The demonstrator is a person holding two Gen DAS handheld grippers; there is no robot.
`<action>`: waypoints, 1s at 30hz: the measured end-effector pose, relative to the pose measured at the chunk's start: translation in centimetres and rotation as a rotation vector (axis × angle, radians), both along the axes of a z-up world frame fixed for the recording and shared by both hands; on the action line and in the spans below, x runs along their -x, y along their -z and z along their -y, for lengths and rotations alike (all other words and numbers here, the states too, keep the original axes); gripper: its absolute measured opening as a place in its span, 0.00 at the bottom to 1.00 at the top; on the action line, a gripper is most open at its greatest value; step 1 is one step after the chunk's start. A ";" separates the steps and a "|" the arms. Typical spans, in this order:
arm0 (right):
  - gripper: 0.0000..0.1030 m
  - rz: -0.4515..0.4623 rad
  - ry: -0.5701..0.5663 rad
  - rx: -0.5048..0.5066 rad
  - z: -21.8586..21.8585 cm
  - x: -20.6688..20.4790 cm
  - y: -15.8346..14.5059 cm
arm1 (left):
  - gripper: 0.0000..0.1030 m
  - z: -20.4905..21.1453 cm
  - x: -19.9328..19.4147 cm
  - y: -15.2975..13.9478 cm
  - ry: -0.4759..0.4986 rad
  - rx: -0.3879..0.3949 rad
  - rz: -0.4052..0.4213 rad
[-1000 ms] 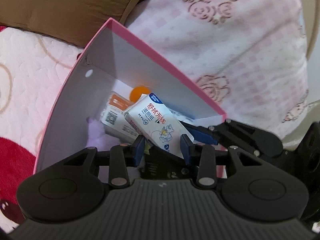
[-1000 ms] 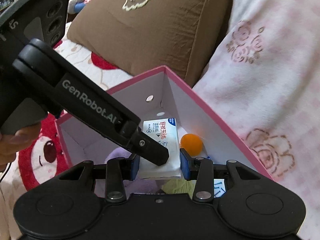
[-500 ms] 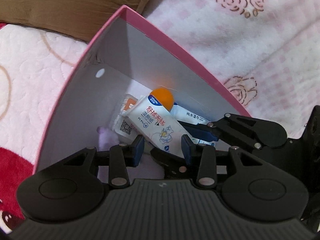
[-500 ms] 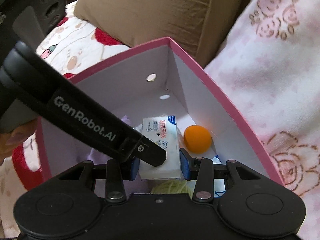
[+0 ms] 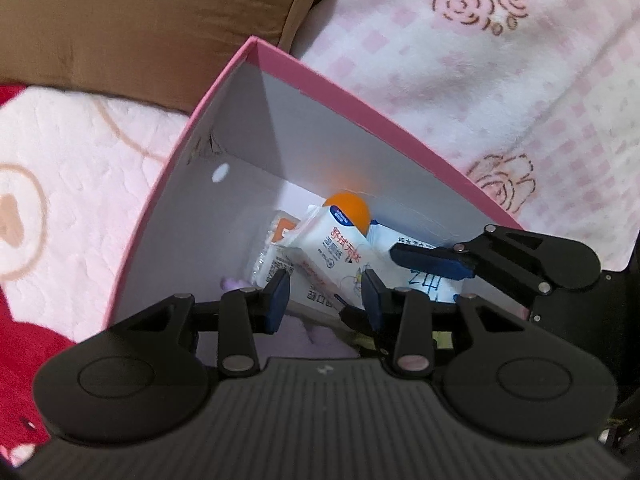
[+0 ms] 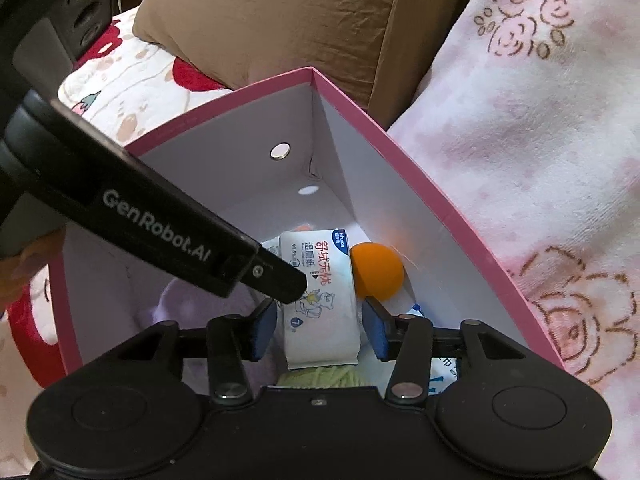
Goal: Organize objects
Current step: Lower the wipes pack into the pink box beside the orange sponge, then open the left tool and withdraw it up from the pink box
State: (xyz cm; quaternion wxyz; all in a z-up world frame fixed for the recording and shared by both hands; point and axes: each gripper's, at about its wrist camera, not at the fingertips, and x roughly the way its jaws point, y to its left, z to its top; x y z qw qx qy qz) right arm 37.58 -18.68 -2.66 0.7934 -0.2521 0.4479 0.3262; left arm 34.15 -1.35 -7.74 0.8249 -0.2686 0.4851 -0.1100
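Note:
A pink box with white inner walls (image 5: 192, 216) (image 6: 240, 184) sits on the bed. A white wipes pack (image 6: 320, 312) (image 5: 340, 248) lies inside it, beside an orange ball (image 6: 378, 272) (image 5: 352, 208). My right gripper (image 6: 319, 328) (image 5: 392, 290) reaches into the box. Its jaws are opening, and a thin gap shows on each side of the pack between them. My left gripper (image 5: 323, 300) hovers over the box with its jaws narrowly apart. The pack's corner shows in that gap, unpressed. One left finger (image 6: 276, 274) crosses the right wrist view, its tip at the pack's left edge.
Also in the box are a purple soft thing (image 6: 192, 304), yellow-green yarn (image 6: 320, 378), a blue-printed packet (image 5: 424, 280) and an orange-labelled packet (image 5: 280, 236). A brown pillow (image 6: 280, 20) lies behind, and a pink rose blanket (image 6: 540, 120) on the right.
My right gripper sank deeper into the box with the wipes pack, then its jaws spread off the pack's sides. The left gripper tilted slightly and stayed over the box.

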 end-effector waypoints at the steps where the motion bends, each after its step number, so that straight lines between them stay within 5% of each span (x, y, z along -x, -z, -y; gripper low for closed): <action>1: 0.54 0.007 0.003 0.010 0.0 0.1 0.1 | 0.36 0.1 0.1 -0.2 -0.001 -0.022 0.012; 11: 0.58 0.036 0.048 0.023 1.0 0.9 0.4 | 0.36 0.3 0.2 -0.4 0.006 -0.078 0.038; 15: 0.46 0.055 0.027 0.005 0.7 1.2 0.5 | 0.36 0.6 0.3 -0.5 0.004 -0.100 0.042; 23: 0.45 0.128 -0.062 0.100 -0.5 2.7 0.8 | 0.36 0.8 1.3 -1.9 0.068 -0.140 0.045; 30: 0.58 0.183 0.038 -0.067 0.2 6.8 -2.5 | 0.38 0.1 3.6 -5.8 0.106 -0.202 0.075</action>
